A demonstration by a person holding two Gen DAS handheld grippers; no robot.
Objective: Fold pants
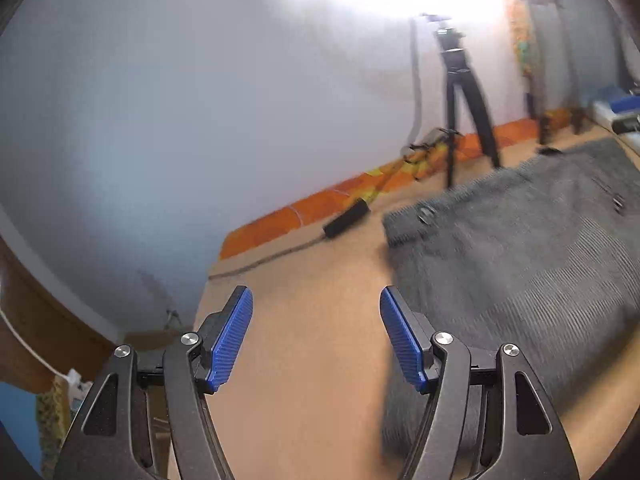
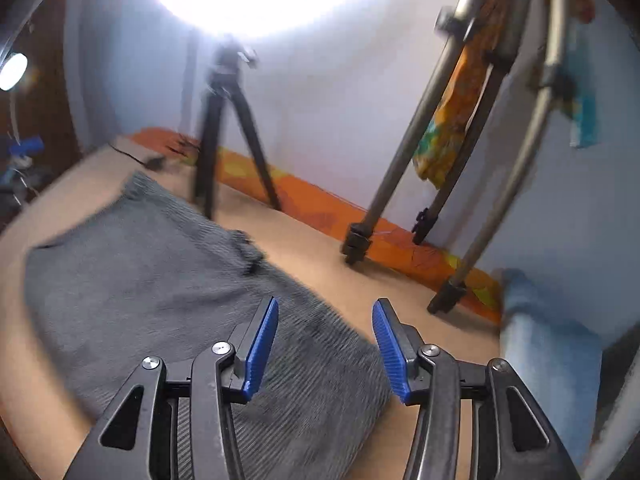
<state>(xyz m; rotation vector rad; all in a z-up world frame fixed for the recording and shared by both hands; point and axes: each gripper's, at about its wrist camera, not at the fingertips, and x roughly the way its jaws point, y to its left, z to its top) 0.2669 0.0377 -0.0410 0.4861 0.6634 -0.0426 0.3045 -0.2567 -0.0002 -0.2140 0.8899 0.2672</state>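
Grey ribbed pants [image 1: 520,264] lie folded flat on the tan table [image 1: 312,344], filling the right half of the left wrist view. My left gripper [image 1: 316,300] hangs open above bare table just left of the pants' edge, with nothing between its blue pads [image 1: 232,340]. In the right wrist view the same pants [image 2: 160,280] spread across the left and middle. My right gripper [image 2: 325,308] is open above the pants' right edge, and nothing sits between its pads [image 2: 262,350].
A black tripod [image 1: 466,100] and a grey tripod [image 2: 460,140] stand on the table's far side by the white wall. An orange strip [image 2: 320,204] runs along the wall. A black cylinder with a cable [image 1: 346,218] lies near the pants. Light-blue fabric [image 2: 548,344] sits at right.
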